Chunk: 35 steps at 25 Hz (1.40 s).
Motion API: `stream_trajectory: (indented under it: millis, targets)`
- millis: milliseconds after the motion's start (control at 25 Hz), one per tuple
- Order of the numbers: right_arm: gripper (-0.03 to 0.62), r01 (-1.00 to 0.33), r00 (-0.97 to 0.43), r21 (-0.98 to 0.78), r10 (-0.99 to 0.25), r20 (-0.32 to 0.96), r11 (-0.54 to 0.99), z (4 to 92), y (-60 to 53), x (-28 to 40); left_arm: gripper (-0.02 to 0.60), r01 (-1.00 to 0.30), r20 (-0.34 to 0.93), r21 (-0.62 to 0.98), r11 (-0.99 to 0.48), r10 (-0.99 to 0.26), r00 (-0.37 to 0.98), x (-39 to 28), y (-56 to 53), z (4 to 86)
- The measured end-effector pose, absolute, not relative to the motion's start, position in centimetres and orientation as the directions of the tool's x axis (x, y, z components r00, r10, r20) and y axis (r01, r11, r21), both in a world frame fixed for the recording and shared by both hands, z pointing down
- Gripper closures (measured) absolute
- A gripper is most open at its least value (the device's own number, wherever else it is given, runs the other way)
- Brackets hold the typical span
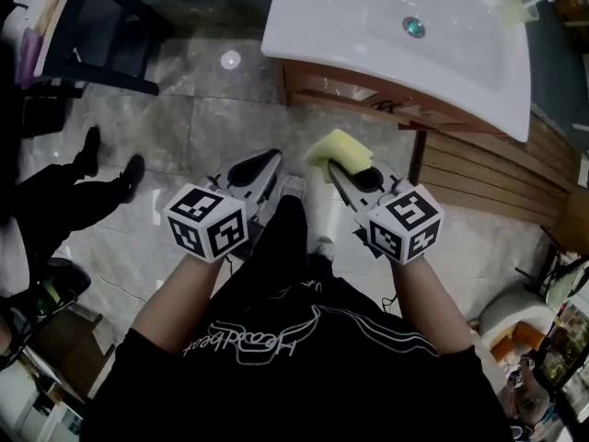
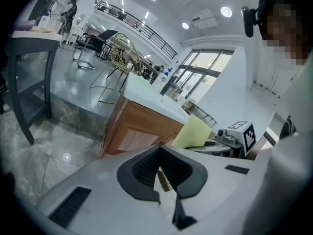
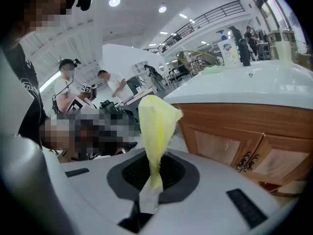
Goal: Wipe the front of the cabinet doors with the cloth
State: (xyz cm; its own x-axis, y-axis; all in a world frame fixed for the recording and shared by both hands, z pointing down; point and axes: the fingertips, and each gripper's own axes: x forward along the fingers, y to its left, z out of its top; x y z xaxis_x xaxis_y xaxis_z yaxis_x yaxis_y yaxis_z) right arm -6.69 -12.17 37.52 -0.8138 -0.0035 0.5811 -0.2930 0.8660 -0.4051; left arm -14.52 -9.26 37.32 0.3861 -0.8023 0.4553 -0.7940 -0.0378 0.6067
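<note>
**Yellow cloth pinched in the right gripper, clear of the cabinet doors**

The right gripper (image 3: pixel 152 179) has its jaws pressed together on the lower end of a yellow cloth (image 3: pixel 155 124). The cloth stands up out of the jaws and spreads into a loose bunch above them. In the head view the cloth (image 1: pixel 336 148) sticks out just past the tip of this gripper (image 1: pixel 342 175).

The left gripper (image 2: pixel 164 173) has its jaw tips closed on each other with nothing between them. It is held level with the right gripper and near it, with the person's dark trouser leg (image 1: pixel 283 238) between the two.

Ahead and to the right of the right gripper's jaws are the wooden cabinet doors (image 3: pixel 220 148), with metal handles (image 3: pixel 248 161) where two doors meet. The cloth is not touching them. A white sink (image 1: pixel 368 26) sits on top of the cabinet (image 1: pixel 342 85), above and beyond both grippers. Grey marble floor (image 1: pixel 198 127) lies below them.
</note>
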Motion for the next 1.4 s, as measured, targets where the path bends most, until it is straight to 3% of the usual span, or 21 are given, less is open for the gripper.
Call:
stream_trajectory:
  millis: [720,1400]
  targets:
    - [0.554,-0.320,-0.743,-0.302,-0.040,0.668,0.898,48.7,-17.7,-15.8,0.575,-0.769,0.453,0.638,-0.036,-0.790,0.413,-18.5,-11.8,45.9]
    - [0.554,-0.331,-0.772,-0.314,-0.064,0.633,0.890,52.6,-20.9,-18.8,0.575,-0.785,0.467,0.614,0.083,-0.840,0.276,-19.3,-12.6,48.8]
